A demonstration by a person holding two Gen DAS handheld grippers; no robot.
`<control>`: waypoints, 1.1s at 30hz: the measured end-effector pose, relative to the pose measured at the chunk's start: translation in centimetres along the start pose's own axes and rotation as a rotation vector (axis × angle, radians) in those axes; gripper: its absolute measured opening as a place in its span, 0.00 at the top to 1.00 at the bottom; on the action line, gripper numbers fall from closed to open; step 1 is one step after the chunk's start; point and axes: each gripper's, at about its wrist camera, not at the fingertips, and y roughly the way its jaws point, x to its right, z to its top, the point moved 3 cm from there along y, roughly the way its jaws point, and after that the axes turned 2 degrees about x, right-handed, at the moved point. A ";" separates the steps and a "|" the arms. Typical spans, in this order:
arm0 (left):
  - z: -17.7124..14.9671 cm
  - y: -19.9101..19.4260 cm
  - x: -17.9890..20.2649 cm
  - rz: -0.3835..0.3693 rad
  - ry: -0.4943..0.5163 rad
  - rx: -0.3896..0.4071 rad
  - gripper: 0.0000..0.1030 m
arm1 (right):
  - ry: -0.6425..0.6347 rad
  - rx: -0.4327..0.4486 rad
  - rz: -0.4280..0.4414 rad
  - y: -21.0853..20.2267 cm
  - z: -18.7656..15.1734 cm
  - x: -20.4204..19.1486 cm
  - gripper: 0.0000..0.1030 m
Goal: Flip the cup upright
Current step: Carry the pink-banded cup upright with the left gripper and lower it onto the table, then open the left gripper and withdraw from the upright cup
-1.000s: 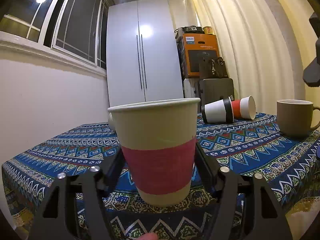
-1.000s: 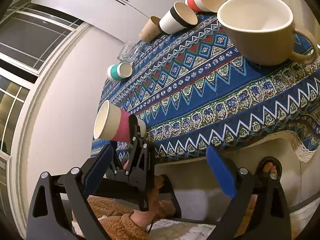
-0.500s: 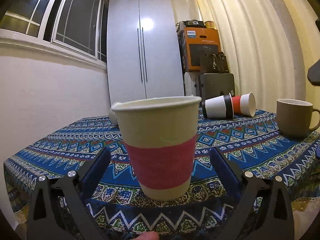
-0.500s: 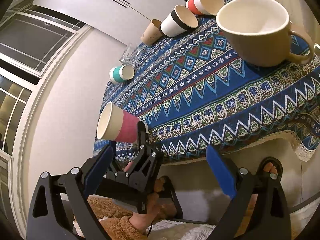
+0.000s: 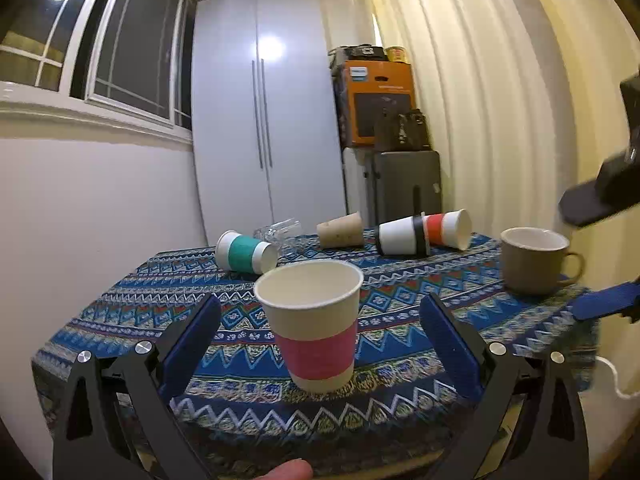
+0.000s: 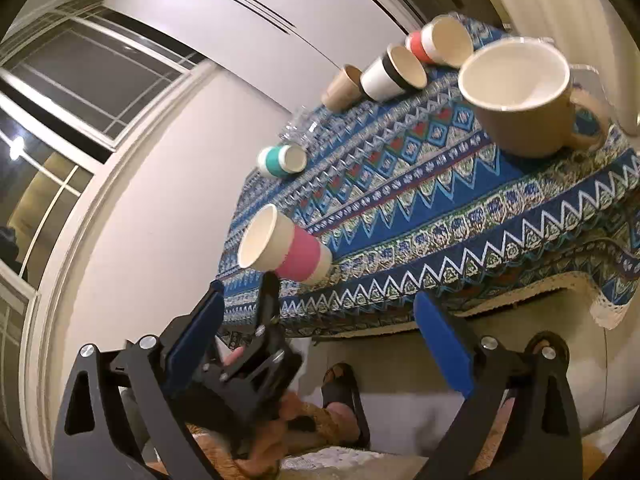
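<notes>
A paper cup with a pink band (image 5: 314, 328) stands upright near the front edge of the patterned tablecloth (image 5: 400, 304). My left gripper (image 5: 318, 344) is open, its blue pads apart on either side of the cup and not touching it. The same cup shows in the right wrist view (image 6: 286, 246). My right gripper (image 6: 320, 334) is open and empty, below the table's front edge.
Several cups lie on their sides at the back: a teal one (image 5: 246, 252), a brown one (image 5: 340, 231), a black-and-white one (image 5: 402, 236), a red one (image 5: 448, 228). A clear glass (image 5: 280, 232) lies there too. A tan mug (image 5: 534, 260) stands upright at right.
My left gripper has opened, let go of the pink-banded cup and drawn back and up. The cup now stands free on the cloth. The right gripper shifted slightly.
</notes>
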 end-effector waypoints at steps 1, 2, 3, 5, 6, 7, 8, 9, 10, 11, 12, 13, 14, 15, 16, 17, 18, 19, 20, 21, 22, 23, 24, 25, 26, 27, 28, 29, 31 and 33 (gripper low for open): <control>0.6 -0.8 -0.3 -0.008 0.001 -0.005 0.06 | -0.008 0.005 0.005 -0.3 -0.1 -0.2 0.07; 1.0 -1.3 -0.6 -0.016 0.002 -0.012 0.06 | -0.020 0.009 0.020 -0.6 -0.3 -0.6 0.07; 1.6 -2.0 -1.1 -0.028 -0.004 -0.022 0.06 | -0.033 0.016 0.041 -1.0 -0.4 -1.0 0.07; 2.7 -3.2 -1.9 -0.043 -0.023 -0.029 0.06 | -0.073 0.056 0.065 -2.1 -0.6 -1.9 0.05; 3.5 -4.1 -2.4 -0.059 -0.032 -0.035 0.06 | -0.098 0.075 0.071 -2.6 -0.7 -2.3 0.05; 3.9 -4.6 -2.6 -0.071 -0.035 -0.037 0.06 | -0.134 0.097 0.071 -3.1 -0.7 -3.0 0.05; 4.3 -5.2 -2.9 -0.089 -0.032 -0.038 0.06 | -0.158 0.109 0.067 -3.4 -0.7 -3.5 0.05; 4.9 -6.0 -3.1 -0.110 -0.021 -0.039 0.06 | -0.181 0.119 0.065 -3.7 -0.7 -4.0 0.05; 5.2 -6.7 -3.4 -0.127 -0.014 -0.037 0.06 | -0.210 0.123 0.067 -4.0 -0.8 -4.6 0.05; 5.5 -7.5 -3.8 -0.149 -0.013 -0.042 0.06 | -0.234 0.125 0.069 -4.2 -1.0 -5.3 0.05; 5.8 -7.9 -4.2 -0.162 -0.018 -0.047 0.06 | -0.264 0.127 0.065 -4.4 -1.2 -6.0 0.05; 6.1 -8.5 -4.8 -0.176 -0.028 -0.055 0.06 | -0.291 0.132 0.058 -4.5 -1.4 -6.5 0.05; 6.2 -8.9 -5.1 -0.184 -0.034 -0.061 0.06 | -0.324 0.140 0.047 -4.8 -1.7 -7.1 0.05; 6.4 -9.5 -5.8 -0.199 -0.045 -0.071 0.06 | -0.362 0.148 0.033 -5.0 -2.1 -7.9 0.05; 6.6 -9.7 -6.2 -0.207 -0.052 -0.077 0.06 | -0.394 0.154 0.021 -5.2 -2.5 -8.4 0.05; 6.7 -10.0 -6.7 -0.214 -0.057 -0.084 0.06 | -0.428 0.161 0.013 -5.3 -3.0 -9.1 0.05; 6.9 -10.4 -7.3 -0.222 -0.060 -0.092 0.06 | -0.461 0.167 0.007 -5.4 -3.5 -9.6 0.05; 6.9 -10.7 -7.7 -0.226 -0.060 -0.094 0.06 | -0.484 0.170 0.002 -5.4 -3.8 -9.8 0.05; 7.0 -11.0 -8.0 -0.229 -0.054 -0.098 0.06 | -0.511 0.172 -0.007 -5.3 -4.3 -10.2 0.05; 7.1 -11.4 -8.4 -0.227 -0.046 -0.096 0.06 | -0.539 0.163 -0.009 -5.1 -4.8 -10.6 0.05; 7.1 -11.7 -8.8 -0.230 -0.048 -0.094 0.06 | -0.553 0.152 -0.006 -4.8 -5.2 -10.7 0.05; 7.0 -11.9 -9.2 -0.233 -0.052 -0.099 0.06 | -0.562 0.146 -0.009 -4.6 -5.5 -10.8 0.05; 6.9 -12.1 -9.7 -0.236 -0.058 -0.107 0.06 | -0.573 0.142 -0.016 -4.3 -5.8 -10.9 0.05; 6.8 -12.2 -10.0 -0.237 -0.061 -0.109 0.06 | -0.583 0.142 -0.018 -4.2 -6.1 -11.0 0.05; 6.7 -12.4 -10.2 -0.241 -0.063 -0.112 0.06 | -0.597 0.146 -0.023 -4.1 -6.3 -11.1 0.05; 6.5 -12.4 -10.4 -0.254 -0.062 -0.122 0.06 | -0.611 0.150 -0.034 -3.9 -6.3 -11.1 0.05; 6.3 -12.5 -10.6 -0.259 -0.059 -0.130 0.06 | -0.620 0.152 -0.042 -3.9 -6.4 -11.1 0.05; 6.1 -12.5 -10.9 -0.263 -0.059 -0.136 0.06 | -0.633 0.155 -0.047 -3.9 -6.4 -11.1 0.05; 5.6 -12.5 -11.3 -0.272 -0.072 -0.145 0.06 | -0.649 0.157 -0.053 -3.8 -6.4 -11.1 0.05; 5.2 -12.4 -11.7 -0.265 -0.087 -0.147 0.06 | -0.665 0.167 -0.062 -3.9 -6.4 -11.1 0.05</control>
